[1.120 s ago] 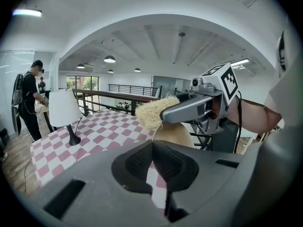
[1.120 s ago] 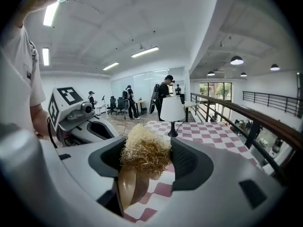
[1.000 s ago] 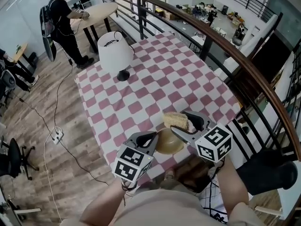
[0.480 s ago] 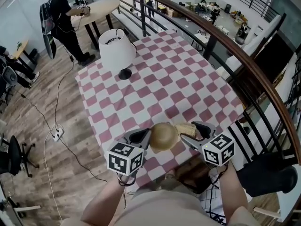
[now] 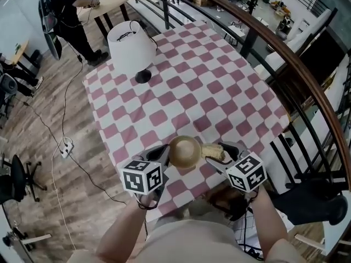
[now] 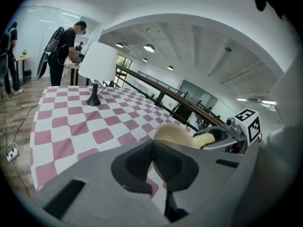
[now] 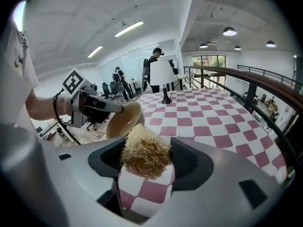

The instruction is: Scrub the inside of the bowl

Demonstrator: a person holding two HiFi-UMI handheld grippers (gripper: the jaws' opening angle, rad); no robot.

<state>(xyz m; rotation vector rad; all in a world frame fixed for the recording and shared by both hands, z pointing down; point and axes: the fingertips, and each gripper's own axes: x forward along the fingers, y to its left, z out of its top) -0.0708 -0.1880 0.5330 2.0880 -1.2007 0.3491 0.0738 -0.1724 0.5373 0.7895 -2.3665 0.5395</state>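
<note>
Over the near edge of the checkered table, a tilted bowl hung.
The left gripper clenched its rim; the right gripper grasped a fibrous scrubber just right of it.

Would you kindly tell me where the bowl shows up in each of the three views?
Head view: bowl low centre.
Left gripper view: bowl right of centre.
Right gripper view: bowl left of centre, behind the scrubber.
Shared landmark: the white lamp.
</note>
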